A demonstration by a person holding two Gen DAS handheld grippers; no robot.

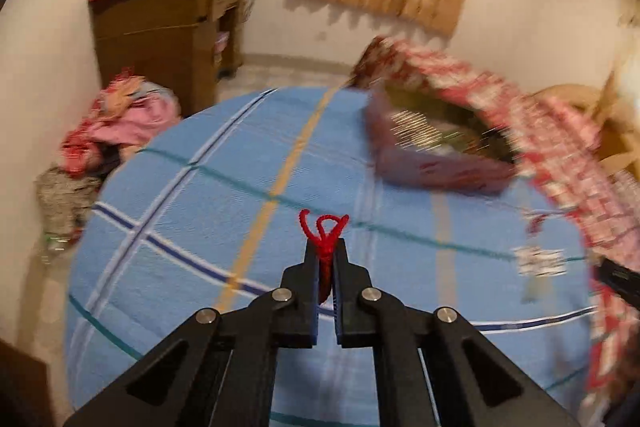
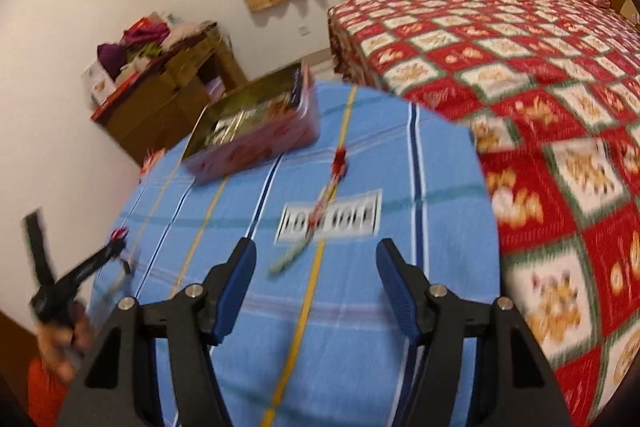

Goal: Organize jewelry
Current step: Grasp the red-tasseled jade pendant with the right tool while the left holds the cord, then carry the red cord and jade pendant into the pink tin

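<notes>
My left gripper (image 1: 325,247) is shut on a red thread ornament (image 1: 324,229), held above the blue checked tablecloth (image 1: 200,211). It also shows at the left of the right wrist view (image 2: 116,247). An open pink jewelry box (image 1: 436,155) stands at the far right of the table; in the right wrist view the box (image 2: 256,139) is far left. My right gripper (image 2: 316,251) is open and empty above the cloth. Just ahead of it lie a white earring card (image 2: 352,217) and a long red-tipped piece (image 2: 332,179), blurred.
A bed with a red checked cover (image 2: 520,87) stands right of the table. A brown cabinet (image 1: 160,35) with piled items is against the far wall. A heap of clothes (image 1: 116,123) lies on the floor left of the table.
</notes>
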